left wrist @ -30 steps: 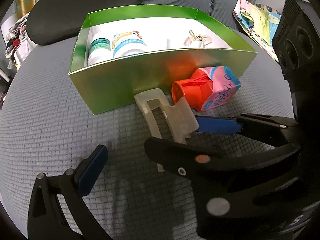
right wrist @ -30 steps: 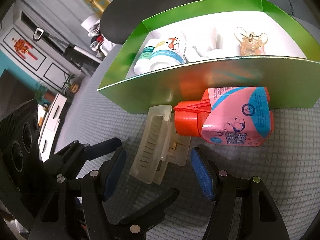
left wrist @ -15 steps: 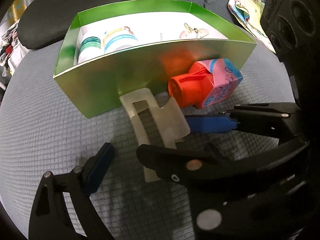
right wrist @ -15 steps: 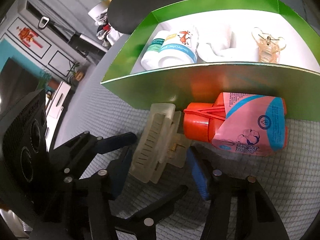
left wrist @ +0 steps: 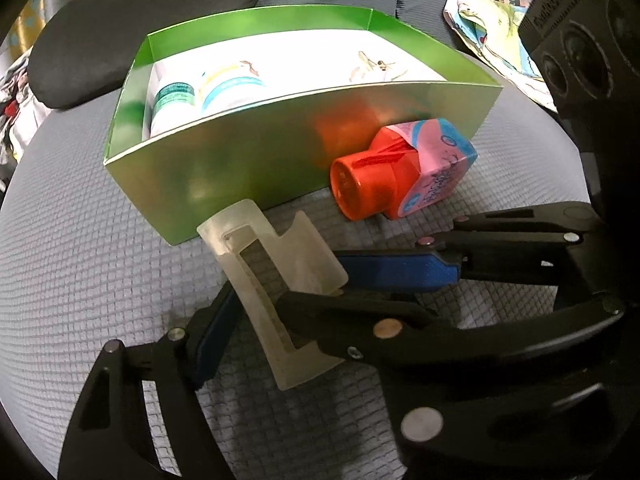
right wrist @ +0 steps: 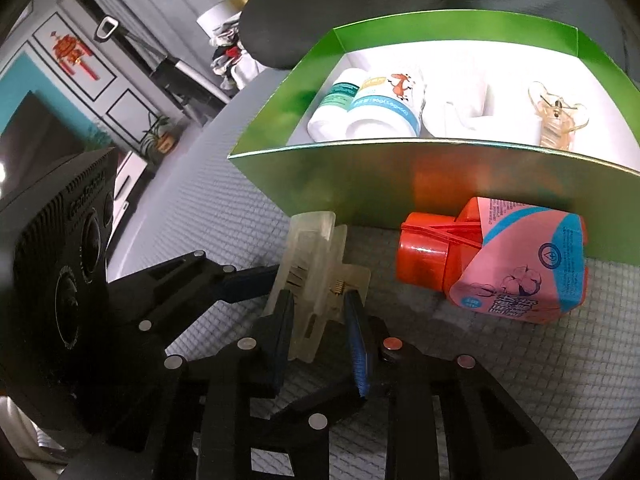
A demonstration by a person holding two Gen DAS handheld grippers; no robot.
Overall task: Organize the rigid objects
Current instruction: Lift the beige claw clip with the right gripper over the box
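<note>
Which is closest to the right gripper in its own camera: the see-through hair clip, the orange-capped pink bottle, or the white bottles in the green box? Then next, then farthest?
From the right gripper:
1. See-through hair clip, between its fingers.
2. Pink bottle, right, outside the green box.
3. White bottles, inside the box, far left end.

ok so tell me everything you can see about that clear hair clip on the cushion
The hair clip is a large claw clip of frosted, translucent plastic, with rectangular cut-out arms, inner teeth and a small metal spring. It lies on the grey cushion, its far end up against the green box. The right claw is shut on its near end; the left claw is closing around its sides.
</note>
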